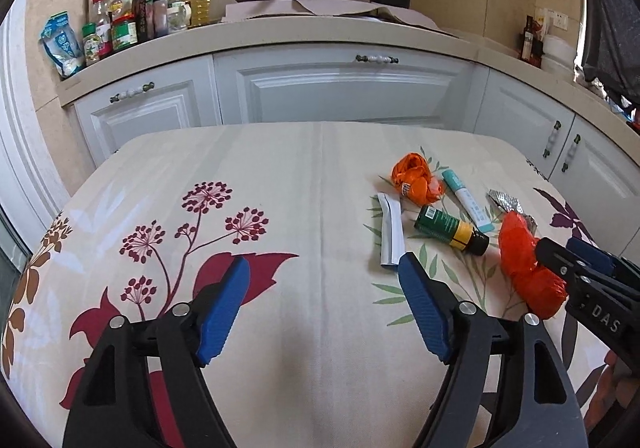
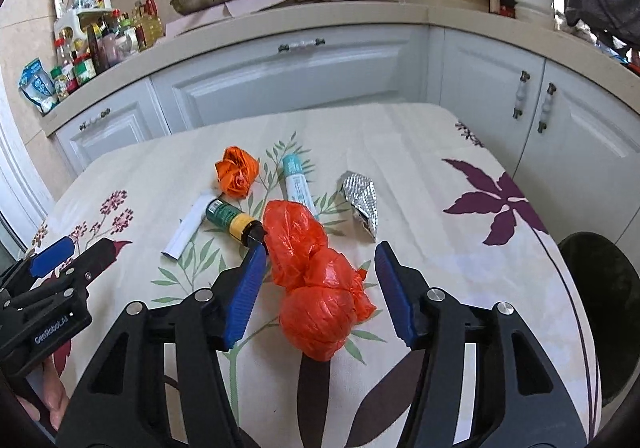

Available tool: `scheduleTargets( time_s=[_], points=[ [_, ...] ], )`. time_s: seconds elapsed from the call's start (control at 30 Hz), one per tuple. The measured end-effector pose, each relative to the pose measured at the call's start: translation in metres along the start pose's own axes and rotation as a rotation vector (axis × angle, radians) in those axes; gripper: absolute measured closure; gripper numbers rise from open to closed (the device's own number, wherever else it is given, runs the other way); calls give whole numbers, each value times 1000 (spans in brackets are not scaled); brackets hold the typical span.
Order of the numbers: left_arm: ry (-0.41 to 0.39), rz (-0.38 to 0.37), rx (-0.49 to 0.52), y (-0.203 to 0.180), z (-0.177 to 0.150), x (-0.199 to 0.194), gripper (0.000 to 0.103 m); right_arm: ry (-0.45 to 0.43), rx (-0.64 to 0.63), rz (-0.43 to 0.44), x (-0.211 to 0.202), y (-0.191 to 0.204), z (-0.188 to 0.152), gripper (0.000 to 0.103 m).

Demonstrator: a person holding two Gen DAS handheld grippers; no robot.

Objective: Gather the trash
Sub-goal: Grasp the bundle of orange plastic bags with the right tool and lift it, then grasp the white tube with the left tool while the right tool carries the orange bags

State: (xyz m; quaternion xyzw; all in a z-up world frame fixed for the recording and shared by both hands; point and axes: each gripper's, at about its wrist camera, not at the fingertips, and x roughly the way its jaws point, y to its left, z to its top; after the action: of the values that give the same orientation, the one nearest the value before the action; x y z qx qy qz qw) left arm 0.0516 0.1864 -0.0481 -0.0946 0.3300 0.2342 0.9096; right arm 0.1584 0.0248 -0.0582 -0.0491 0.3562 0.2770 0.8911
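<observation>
Right gripper (image 2: 320, 288) jaws spread, straddling red plastic bag (image 2: 316, 288) near tabletop's near edge, pads clear: likely lining up pinch. Left gripper (image 1: 324, 308) spread, empty, over bare cloth. Beyond: green bottle (image 2: 234, 220), white sachet (image 2: 188, 226), tube (image 2: 298, 184), foil blister (image 2: 360, 200), orange wrapper (image 2: 237, 172) mid-tabletop (image 2: 400, 136).
</observation>
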Motion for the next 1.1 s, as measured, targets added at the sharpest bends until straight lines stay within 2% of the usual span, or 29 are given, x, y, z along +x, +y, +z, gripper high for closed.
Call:
scheduleTargets(
  time_s=[0.4,0.47,0.5,0.6,0.83,0.93,1.1],
  points=[
    [43,-12,18,-8,2,11,26,89,-25,18,17,-1,-5,48],
    [51,-15,28,-11,2,13,26,107,-26,29,21,-2,-7,51],
    [53,-16,32,-12,3,14,26,112,-26,34,22,-2,-8,59],
    [57,-20,42,-17,5,18,26,99,-28,39,19,-4,-9,64],
    [83,-29,59,-29,10,35,26,28,-16,-5,2,-21,-6,64],
    [109,-38,66,-35,13,46,33,6,8,-17,-4,-35,-3,64],
    [158,-43,75,-40,13,60,50,-12,38,-30,-8,-56,0,64]
  ],
)
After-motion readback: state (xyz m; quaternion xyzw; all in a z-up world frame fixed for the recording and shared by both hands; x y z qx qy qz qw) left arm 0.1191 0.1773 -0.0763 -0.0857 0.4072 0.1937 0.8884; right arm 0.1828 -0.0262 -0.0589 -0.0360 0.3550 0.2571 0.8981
